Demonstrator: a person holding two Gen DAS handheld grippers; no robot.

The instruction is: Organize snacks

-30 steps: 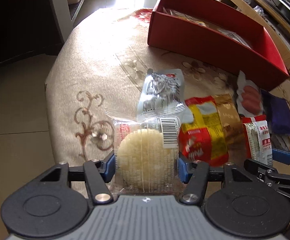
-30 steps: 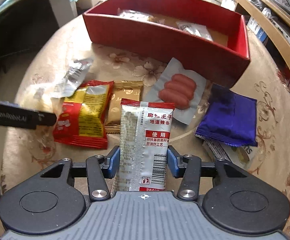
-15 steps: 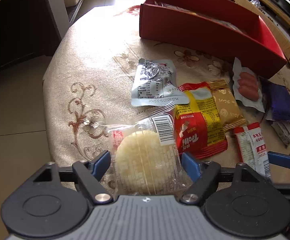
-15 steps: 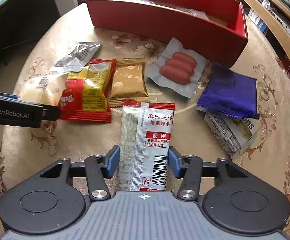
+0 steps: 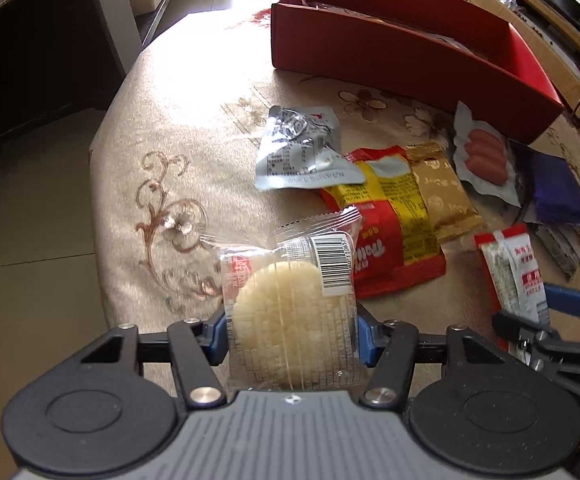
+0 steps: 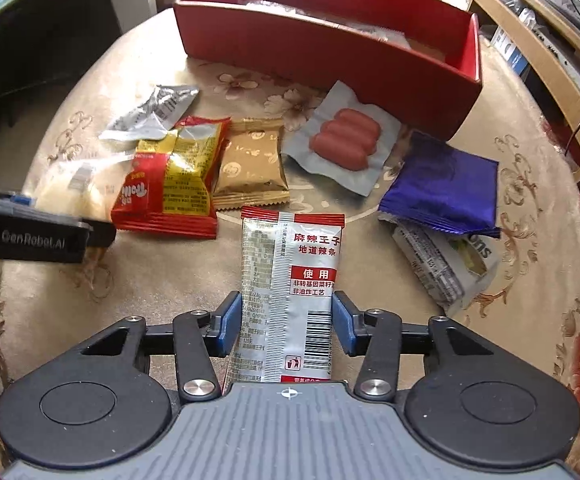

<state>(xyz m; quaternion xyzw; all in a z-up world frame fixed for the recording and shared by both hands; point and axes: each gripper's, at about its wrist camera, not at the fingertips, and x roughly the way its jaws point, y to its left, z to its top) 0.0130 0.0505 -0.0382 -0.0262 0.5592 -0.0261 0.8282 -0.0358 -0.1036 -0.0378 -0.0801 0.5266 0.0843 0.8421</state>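
Your left gripper (image 5: 292, 334): jaws just closed, pads pressing the clear-wrapped rice cake (image 5: 290, 316) from both sides. Your right gripper (image 6: 285, 320): jaws just closed on the red-and-white spicy strip packet (image 6: 290, 284). Ahead of both: red box (image 6: 330, 56), far across the table (image 6: 149, 280). Between: sausage pack (image 6: 344, 138), gold packet (image 6: 251, 162), red-and-yellow bag (image 6: 171, 180).
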